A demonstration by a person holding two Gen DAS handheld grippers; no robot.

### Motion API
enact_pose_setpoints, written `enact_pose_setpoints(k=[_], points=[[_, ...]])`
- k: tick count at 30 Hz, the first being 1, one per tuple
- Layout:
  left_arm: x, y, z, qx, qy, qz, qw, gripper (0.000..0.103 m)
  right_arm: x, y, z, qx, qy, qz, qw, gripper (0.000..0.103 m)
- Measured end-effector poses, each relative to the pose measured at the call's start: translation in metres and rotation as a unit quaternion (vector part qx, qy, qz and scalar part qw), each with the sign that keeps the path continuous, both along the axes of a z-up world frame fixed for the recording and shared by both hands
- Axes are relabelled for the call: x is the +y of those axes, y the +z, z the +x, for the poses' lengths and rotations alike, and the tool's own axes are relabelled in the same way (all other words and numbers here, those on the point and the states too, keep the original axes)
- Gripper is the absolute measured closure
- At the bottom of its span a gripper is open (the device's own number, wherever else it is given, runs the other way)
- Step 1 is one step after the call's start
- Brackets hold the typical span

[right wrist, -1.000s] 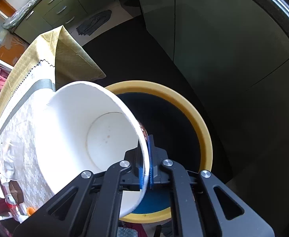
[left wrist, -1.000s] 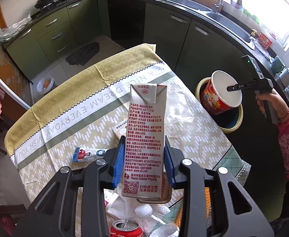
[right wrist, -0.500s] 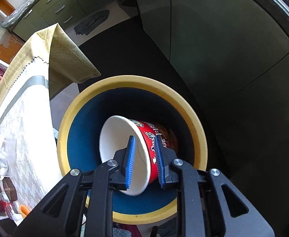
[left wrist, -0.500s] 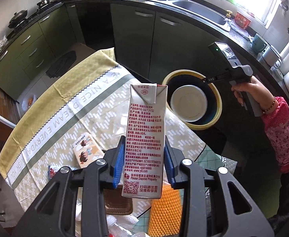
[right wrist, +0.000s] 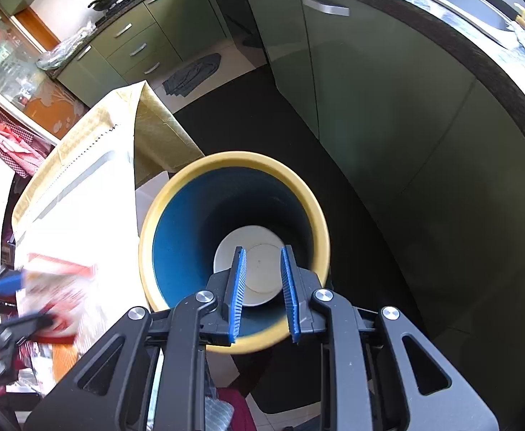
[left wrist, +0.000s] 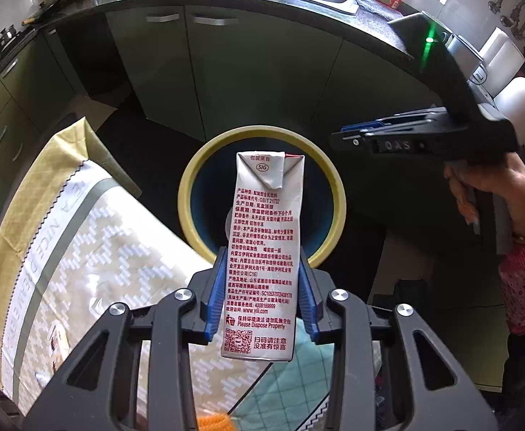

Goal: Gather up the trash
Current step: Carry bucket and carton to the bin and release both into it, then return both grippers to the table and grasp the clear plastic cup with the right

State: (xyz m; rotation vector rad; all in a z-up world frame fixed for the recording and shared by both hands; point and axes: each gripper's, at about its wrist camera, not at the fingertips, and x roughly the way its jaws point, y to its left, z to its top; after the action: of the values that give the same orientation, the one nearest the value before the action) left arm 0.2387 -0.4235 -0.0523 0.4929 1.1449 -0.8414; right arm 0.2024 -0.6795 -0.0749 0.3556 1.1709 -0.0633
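Note:
My left gripper [left wrist: 261,289] is shut on a white drink carton [left wrist: 264,248] with red print, held upright above the table edge and in front of the bin. The bin [left wrist: 187,194] is round, yellow-rimmed and blue inside, standing on the floor beside the table. My right gripper [right wrist: 262,294] is open and empty above the bin [right wrist: 319,230]. A white noodle cup [right wrist: 258,255] lies at the bin's bottom, mouth up. The right gripper also shows in the left wrist view [left wrist: 345,136], to the right above the bin. The left gripper with the carton shows blurred in the right wrist view [right wrist: 28,298].
The table with a yellow-and-white patterned cloth [left wrist: 64,244] lies left of the bin. Green kitchen cabinets [right wrist: 388,100] and a dark counter curve behind. A dark floor mat [right wrist: 262,122] lies between bin and cabinets. An orange object [left wrist: 213,423] sits at the table's near edge.
My right gripper let go of the noodle cup, which dropped to the bin's bottom, and its jaws opened wider. My left gripper carried the carton right toward the bin.

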Motion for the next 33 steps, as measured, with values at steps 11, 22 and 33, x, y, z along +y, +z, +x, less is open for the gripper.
enact_pose_setpoints(k=[11, 22, 33], points=[[-0.071, -0.062, 0.031, 0.004, 0.017, 0.025, 0.9995, 0.065, -0.024, 0.008, -0.039, -0.002, -0.01, 0.003, 1.0, 0.083], [0.028, 0.037, 0.018, -0.037, 0.057, -0.035, 0.9971, 0.058, 0.007, 0.017, -0.041, -0.006, 0.026, -0.006, 1.0, 0.082], [0.254, 0.101, -0.027, -0.1, 0.219, -0.028, 0.9703, 0.034, 0.172, 0.035, 0.025, -0.012, 0.195, -0.003, 0.981, 0.062]])
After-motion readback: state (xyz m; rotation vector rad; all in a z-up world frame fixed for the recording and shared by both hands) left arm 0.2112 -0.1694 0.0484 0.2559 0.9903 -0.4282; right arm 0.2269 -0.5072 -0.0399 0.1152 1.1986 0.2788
